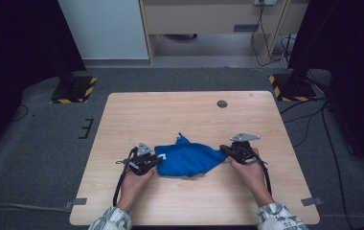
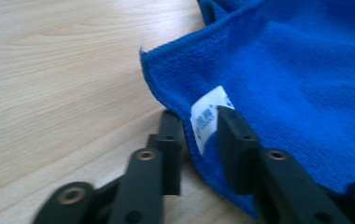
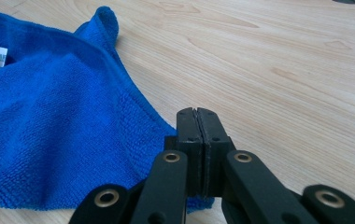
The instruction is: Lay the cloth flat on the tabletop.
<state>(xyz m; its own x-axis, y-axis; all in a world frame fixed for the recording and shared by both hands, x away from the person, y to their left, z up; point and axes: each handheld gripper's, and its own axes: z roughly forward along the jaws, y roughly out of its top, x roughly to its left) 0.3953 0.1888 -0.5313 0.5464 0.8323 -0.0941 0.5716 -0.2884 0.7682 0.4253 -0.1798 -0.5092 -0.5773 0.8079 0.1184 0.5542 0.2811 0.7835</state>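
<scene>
My right gripper (image 3: pixel 197 122) is clenched on the blue cloth's (image 1: pixel 189 158) corner, my left gripper (image 2: pixel 199 135) is apart w/ the label edge between its jaws, cloth rumpled mid-table (image 1: pixel 170 115), so prob. early, spreading or folding all left.

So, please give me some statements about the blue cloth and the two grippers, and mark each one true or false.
1. The blue cloth lies on the wooden table. True.
2. The left gripper is fully shut. False: its fingers stand apart, with the cloth's edge and white label between them.
3. The right gripper has its fingers pressed together. True.
4. The cloth is folded into a neat square. False: it lies rumpled, one corner sticking up.
</scene>
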